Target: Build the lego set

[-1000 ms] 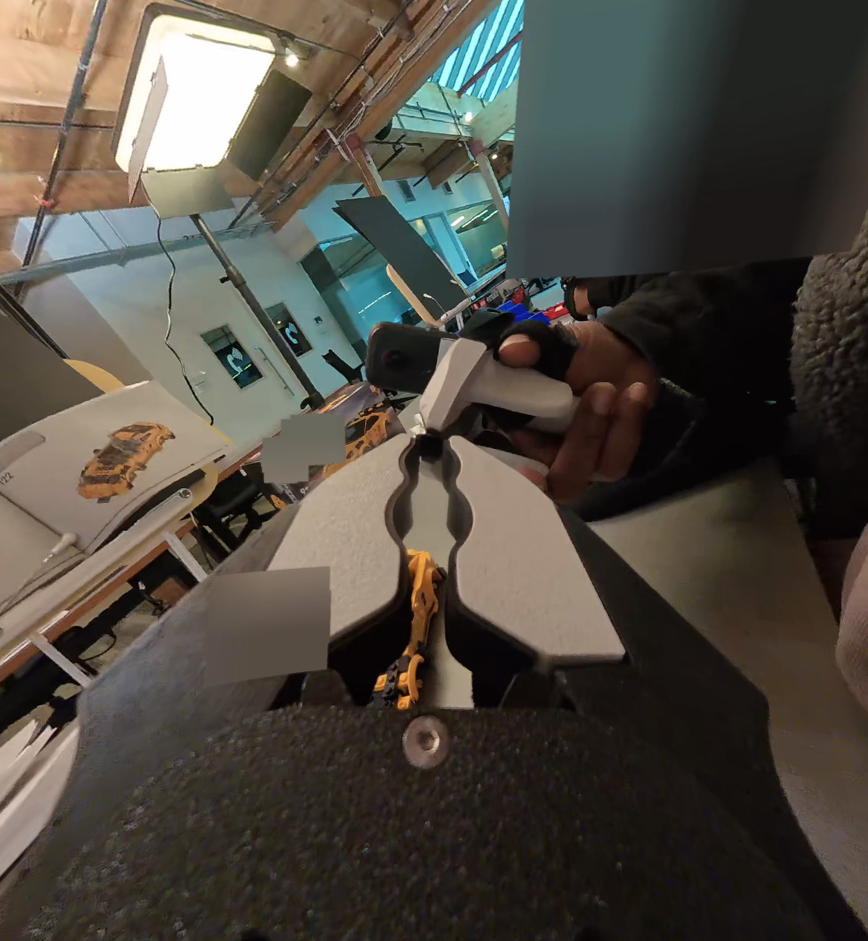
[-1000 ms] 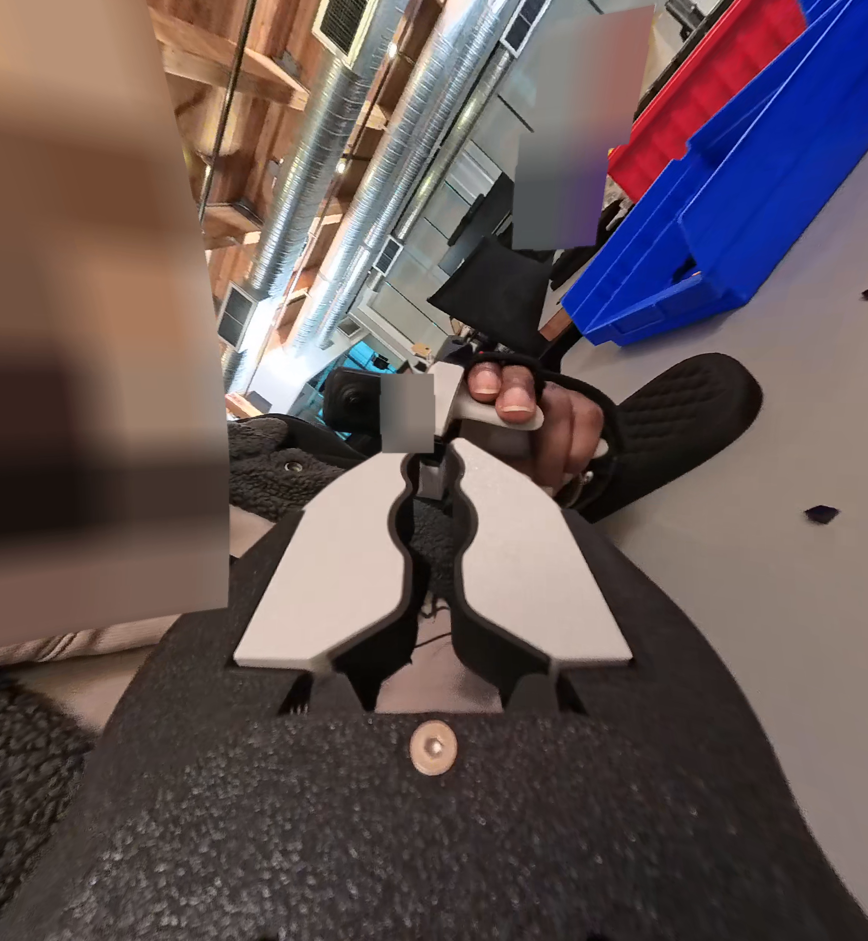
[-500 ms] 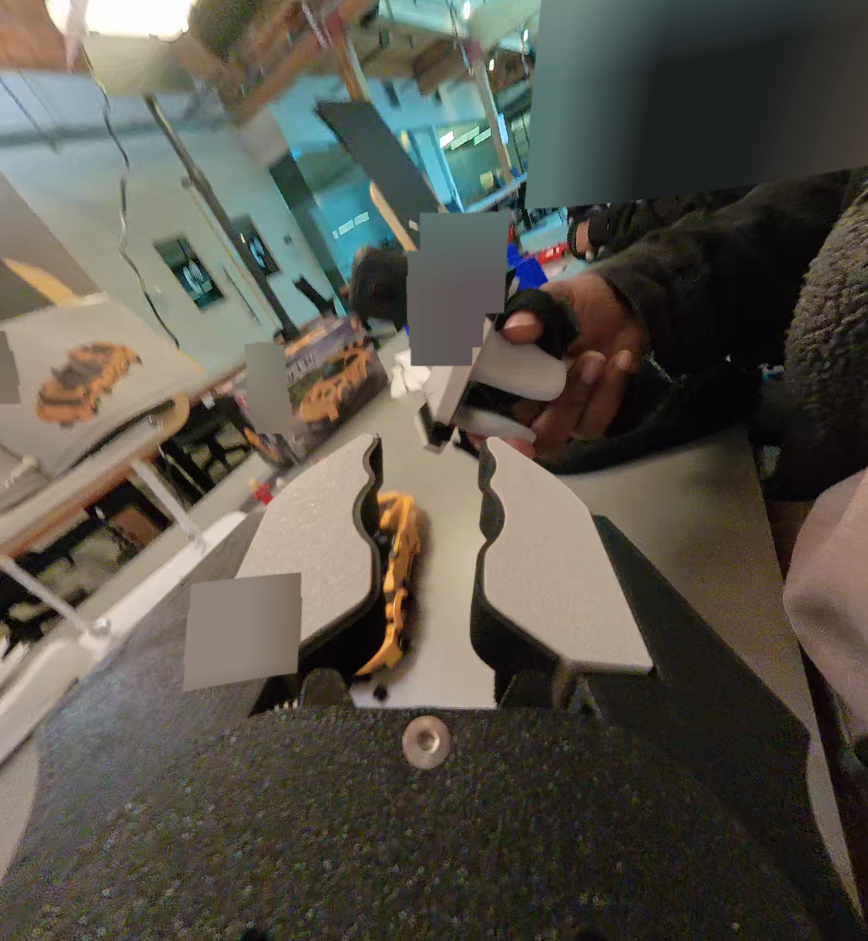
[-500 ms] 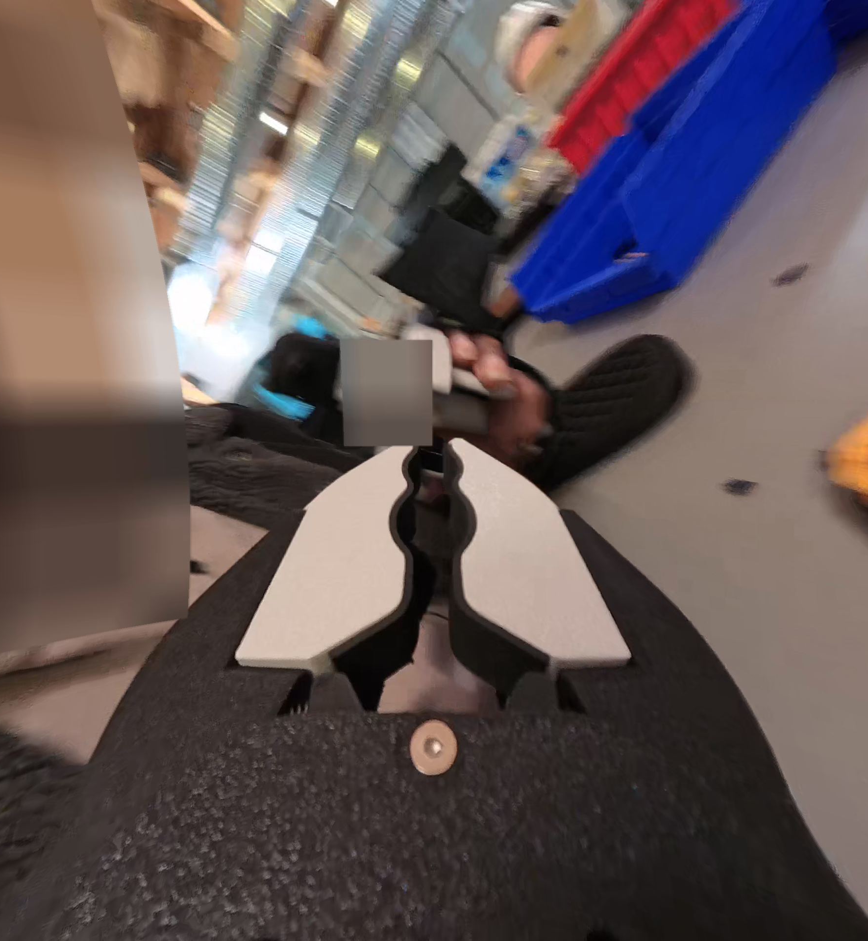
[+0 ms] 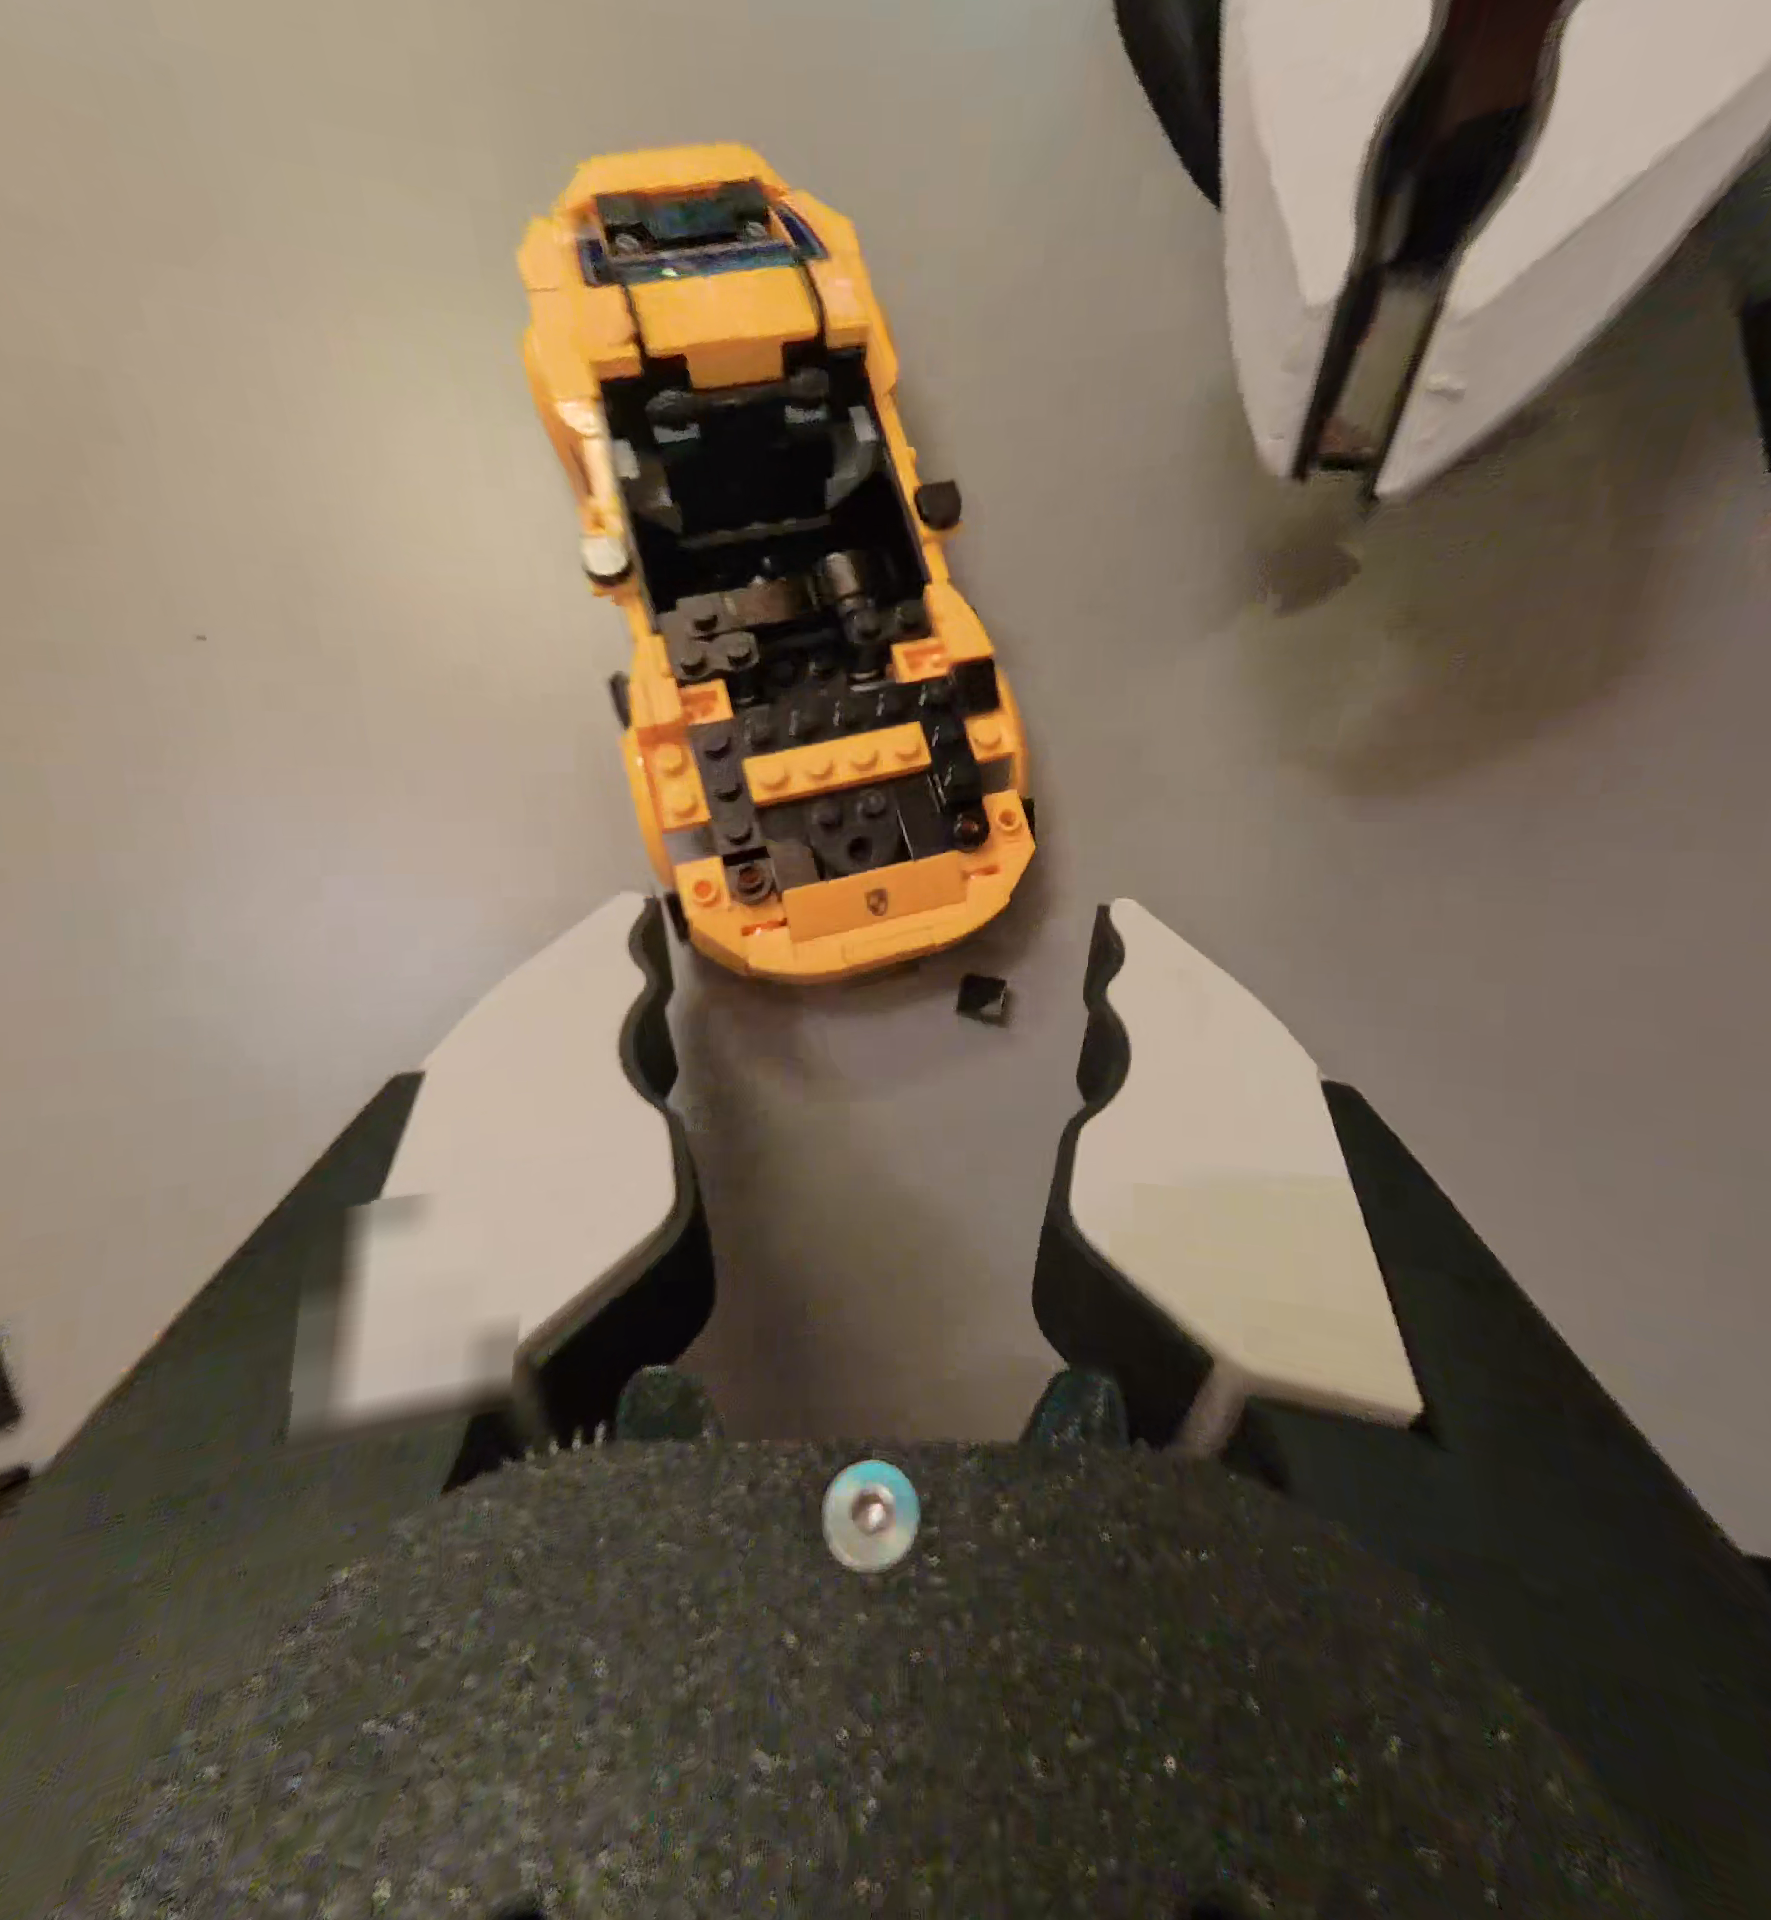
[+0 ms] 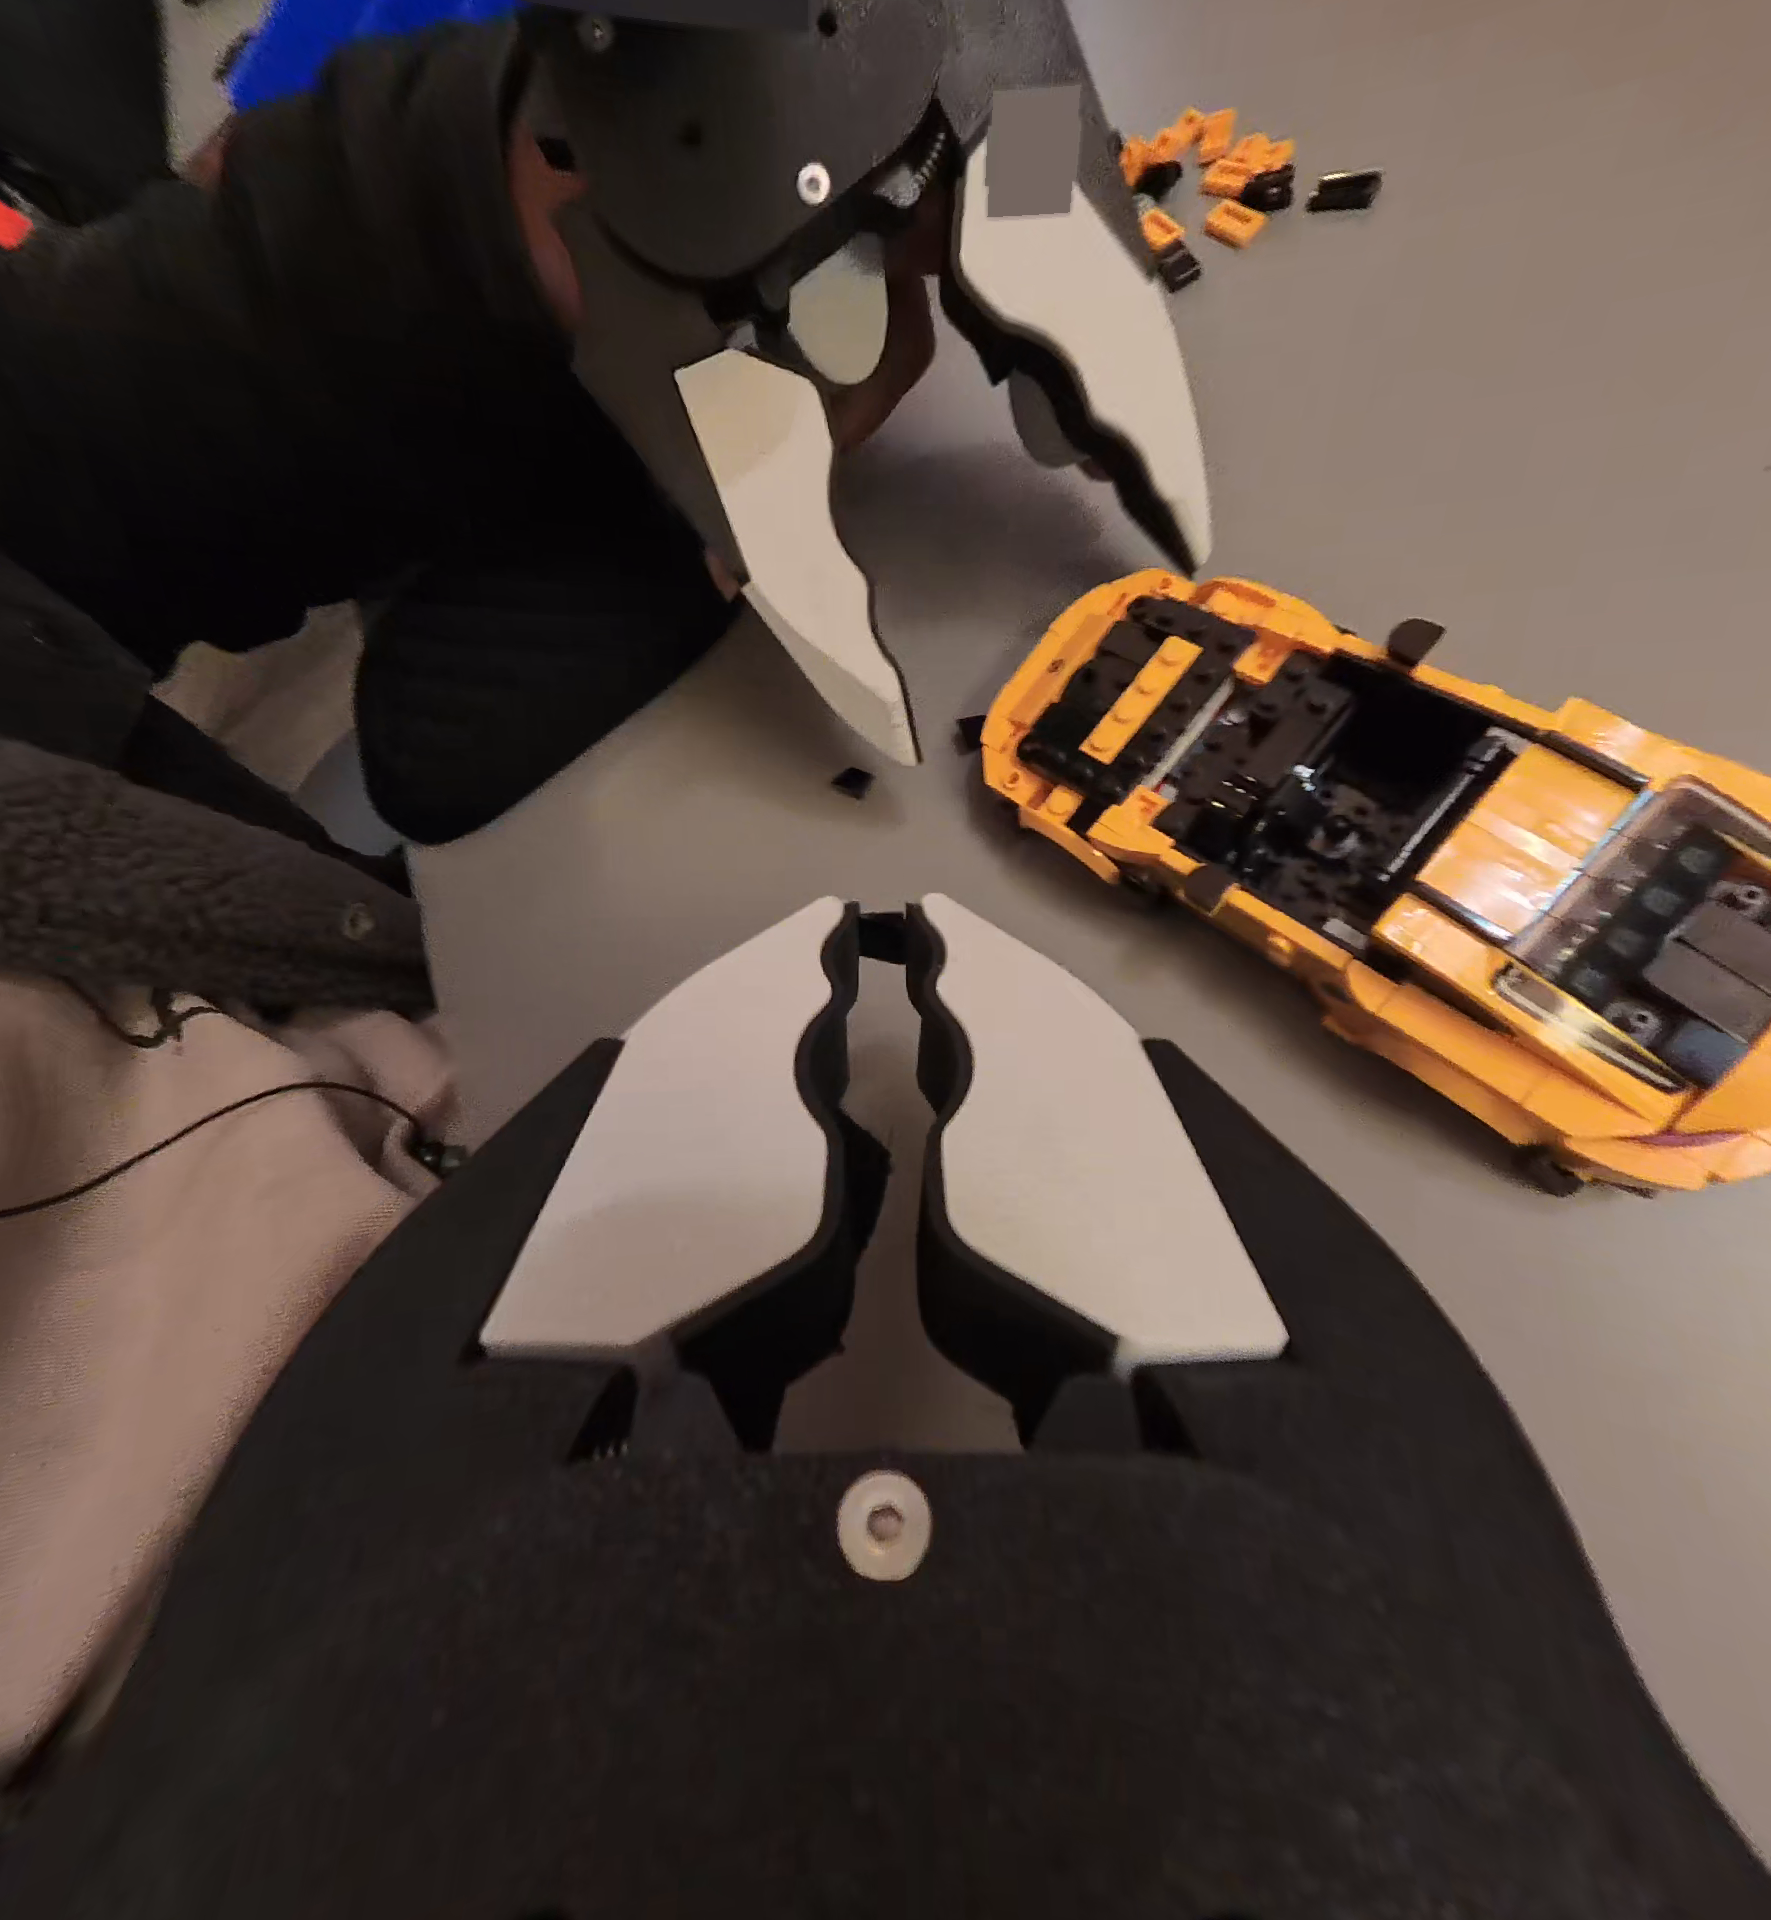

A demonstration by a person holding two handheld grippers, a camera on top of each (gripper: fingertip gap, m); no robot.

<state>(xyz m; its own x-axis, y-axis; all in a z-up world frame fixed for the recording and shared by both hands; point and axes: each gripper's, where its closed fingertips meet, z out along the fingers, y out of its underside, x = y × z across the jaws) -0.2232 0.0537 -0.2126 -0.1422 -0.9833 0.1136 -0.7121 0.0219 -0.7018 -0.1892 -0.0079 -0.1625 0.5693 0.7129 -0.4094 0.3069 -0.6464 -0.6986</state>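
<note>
Left wrist view shows the left hand-held gripper [image 5: 876,925] spread wide and empty over the grey counter [image 5: 237,520]. Just ahead of its tips, nearly touching the left one, stands the orange lego car [image 5: 772,582], with a loose small black piece [image 5: 983,1000] lying on the counter between the tips. Farther ahead and to the right hangs the right hand-held gripper [image 5: 1364,457].

Right wrist view shows that gripper's jaws drawn close, pinching a small black brick [image 6: 882,932] at the very tips. Ahead and to the right the car lies at an angle; ahead, the left gripper stands open at the car's near end. Beyond it, a scatter of orange and black loose pieces [image 6: 1213,177] waits on the counter.

The build looks well advanced: body shell, hood area and rear section are assembled. The cabin is open, with no roof, and bare black studs show at the near end. The pinched brick and the far pile remain to be fitted.
</note>
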